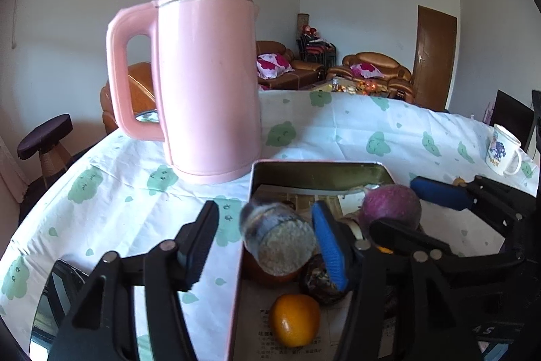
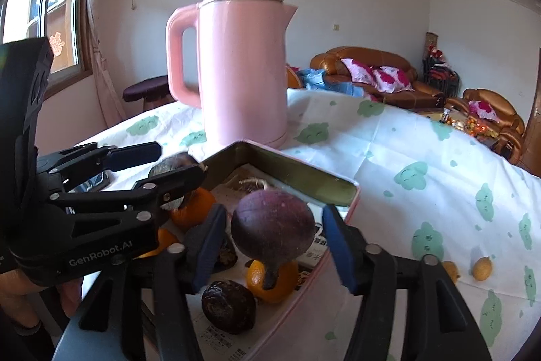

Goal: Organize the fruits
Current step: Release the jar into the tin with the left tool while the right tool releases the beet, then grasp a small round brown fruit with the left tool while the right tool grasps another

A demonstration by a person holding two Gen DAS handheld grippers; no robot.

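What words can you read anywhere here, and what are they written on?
"GenRobot.AI": white letters on the black body of the left gripper.
"AS": part of a word on the dark gripper body at the lower right of the left wrist view.
Printed paper lining the pink tin: too small to read.
Mug lettering: too blurred.

A pink kettle (image 1: pixel 206 87) and a printed mug (image 1: pixel 502 149) stand on the tablecloth (image 1: pixel 355 131).
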